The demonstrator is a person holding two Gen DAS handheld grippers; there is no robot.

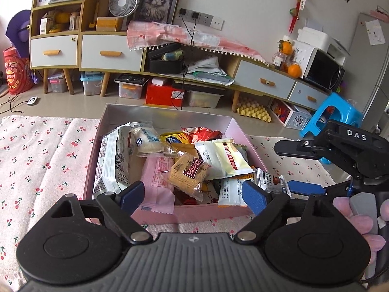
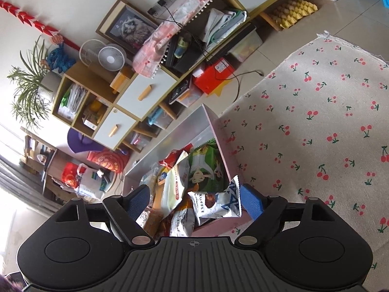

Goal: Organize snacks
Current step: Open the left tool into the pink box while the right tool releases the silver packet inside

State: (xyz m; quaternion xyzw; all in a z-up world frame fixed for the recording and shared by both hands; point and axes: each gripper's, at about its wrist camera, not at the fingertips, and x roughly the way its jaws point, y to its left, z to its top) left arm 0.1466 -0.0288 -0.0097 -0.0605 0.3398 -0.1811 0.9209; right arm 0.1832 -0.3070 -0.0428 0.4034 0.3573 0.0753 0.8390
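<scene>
At the near right corner of the pink box point(image 1: 170, 213), a silver truffle chocolate packet point(image 2: 214, 204) sits on top of the snack pile, half leaning on the rim. The right gripper point(image 2: 194, 202) is the closer one – the packet lies right between its blue fingers point(image 2: 251, 203), long axis running roughly finger to finger. Fingers are spread wide, and I can't tell if either touches it. The left gripper point(image 1: 192, 193) hovers at the box's near wall – also wide apart, holding nothing.
</scene>
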